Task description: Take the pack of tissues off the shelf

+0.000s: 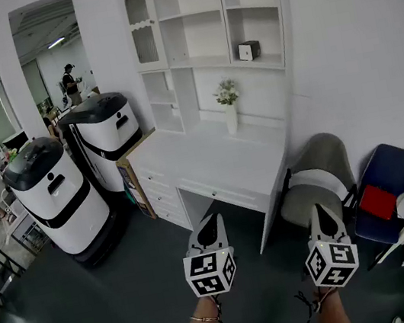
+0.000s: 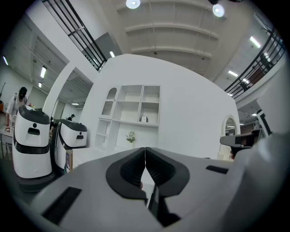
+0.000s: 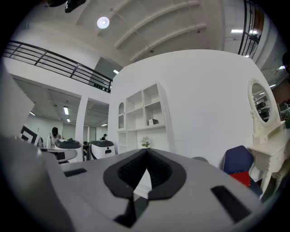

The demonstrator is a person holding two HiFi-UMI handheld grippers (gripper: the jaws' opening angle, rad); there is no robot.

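1. The left gripper and the right gripper are held side by side at the bottom of the head view. Both point level toward the furniture ahead. Each has its jaws pressed together with nothing between them, which suits carrying them forward before any reach.
2. Bare dark floor lies between the person and the white desk, so the person is still well back from it.
3. A grey chair stands just right of the desk, probably pushed aside.
4. A vase of flowers stands at the back of the desk.
5. The pack of tissues sits in the right compartment of the shelf above the desk. Reaching it likely means leaning over the desk.
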